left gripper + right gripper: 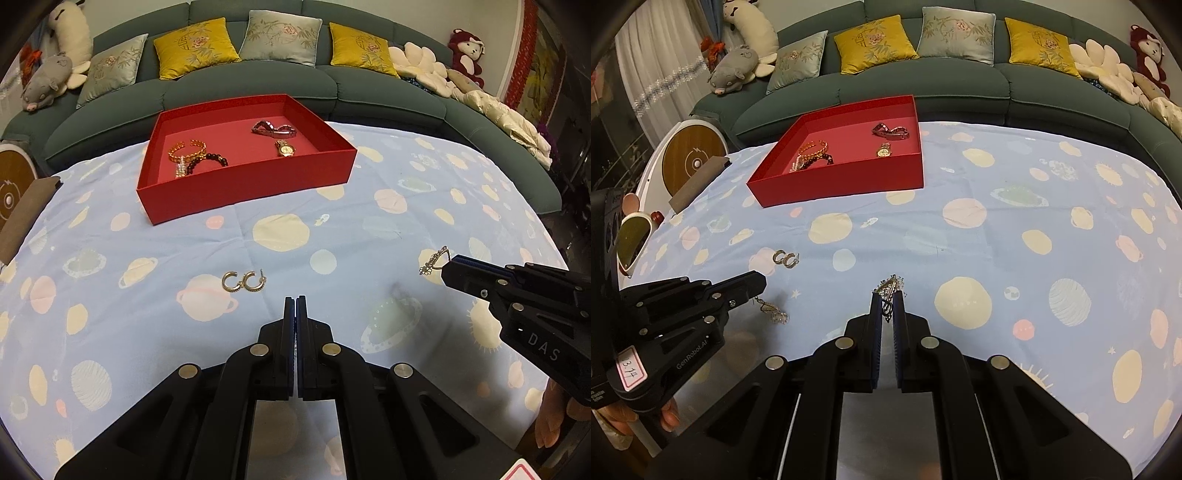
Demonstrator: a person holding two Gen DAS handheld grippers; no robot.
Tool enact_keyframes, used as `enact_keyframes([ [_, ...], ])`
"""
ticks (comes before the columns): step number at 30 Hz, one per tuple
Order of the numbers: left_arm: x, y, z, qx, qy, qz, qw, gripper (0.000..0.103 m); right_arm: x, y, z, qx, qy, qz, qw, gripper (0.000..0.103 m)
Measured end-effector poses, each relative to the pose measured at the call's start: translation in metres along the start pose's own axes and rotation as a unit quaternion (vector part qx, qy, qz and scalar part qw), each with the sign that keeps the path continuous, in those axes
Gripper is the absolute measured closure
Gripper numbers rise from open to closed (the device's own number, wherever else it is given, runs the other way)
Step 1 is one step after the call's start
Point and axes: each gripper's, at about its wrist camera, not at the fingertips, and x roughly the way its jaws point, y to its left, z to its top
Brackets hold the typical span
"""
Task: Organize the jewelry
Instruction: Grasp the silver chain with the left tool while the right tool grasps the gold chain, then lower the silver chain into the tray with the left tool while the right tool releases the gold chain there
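Observation:
A red tray (pixel 236 199) (pixel 849 184) stands at the far side of the table and holds bracelets (pixel 186 151) and a gold watch (pixel 285 148). A pair of gold hoop earrings (pixel 243 281) (pixel 786 258) lies on the cloth just ahead of my left gripper (pixel 296 300), which is shut. In the right wrist view a sparkly dangling earring (pixel 774 312) hangs from the left gripper's tip (pixel 757 284). My right gripper (pixel 887 297) (pixel 448 271) is shut on a matching silver dangling earring (pixel 888 291) (pixel 434 260), held above the cloth.
The table wears a light blue cloth with planet prints (pixel 332 229). A green sofa with cushions (pixel 258 81) runs behind it. Sunglasses (pixel 633 236) and a brown box (pixel 698 181) lie at the table's left edge, by a round wooden-faced device (pixel 692 162).

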Motion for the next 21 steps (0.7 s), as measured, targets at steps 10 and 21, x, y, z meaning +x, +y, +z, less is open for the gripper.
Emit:
enact_keyframes([
  [10,-0.039,0.03,0.031,-0.04,-0.044,-0.006,0.9982,0.103,-0.016,0.008,0.026,0.001,-0.032,0.007,0.999,0.098],
  [21,-0.054,0.064,0.1,-0.065,-0.088,0.024,0.9938,0.103,-0.009,0.03,0.105,-0.02,-0.067,0.016,0.997,0.098],
])
